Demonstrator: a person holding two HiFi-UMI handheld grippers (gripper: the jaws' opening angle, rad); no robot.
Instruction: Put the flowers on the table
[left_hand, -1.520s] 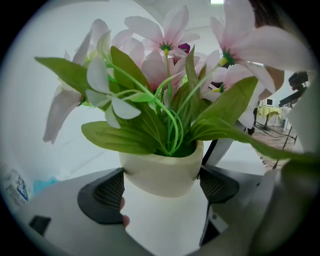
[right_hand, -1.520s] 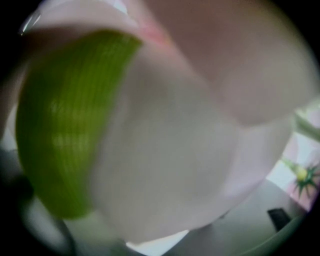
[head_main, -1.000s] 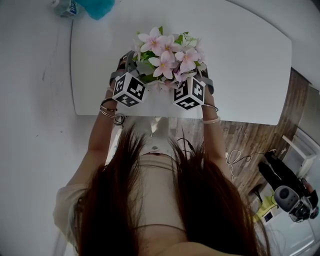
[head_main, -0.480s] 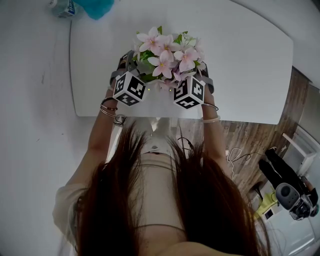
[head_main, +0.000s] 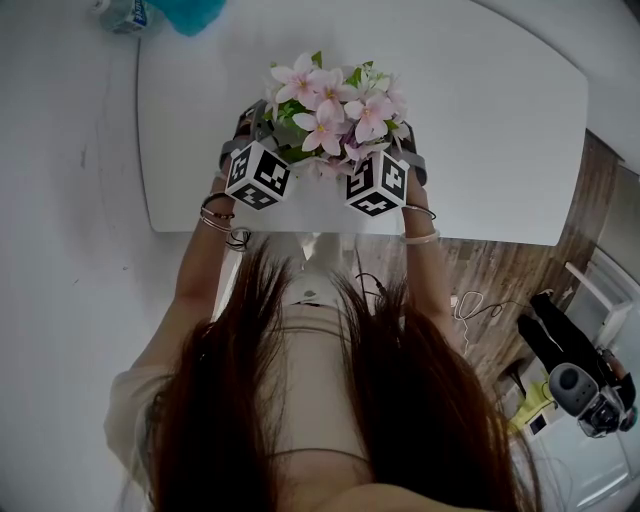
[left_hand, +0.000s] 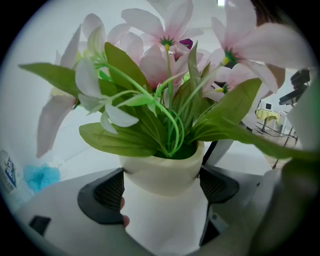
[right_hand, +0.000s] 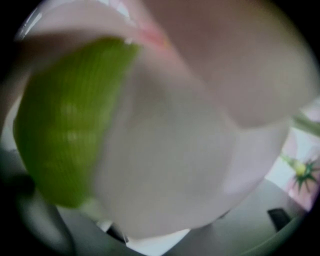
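A bunch of pink flowers (head_main: 330, 105) with green leaves stands in a cream pot (left_hand: 162, 172). In the head view it is held up over the white table (head_main: 480, 120), near its front edge. My left gripper (left_hand: 162, 187) is shut on the pot, one dark pad (left_hand: 107, 192) against each side. My right gripper (head_main: 385, 165) is close against the right side of the bunch. A pale petal (right_hand: 170, 150) and a green leaf (right_hand: 65, 130) fill the right gripper view, so its jaws are hidden.
A teal fluffy thing (head_main: 190, 12) and a plastic bottle (head_main: 122, 12) lie at the table's far left corner. Wooden floor (head_main: 500, 270) with cables and equipment lies to the right of the table. The person's long hair fills the lower head view.
The flowers and both grippers have drifted very slightly farther over the table. The grip looks the same.
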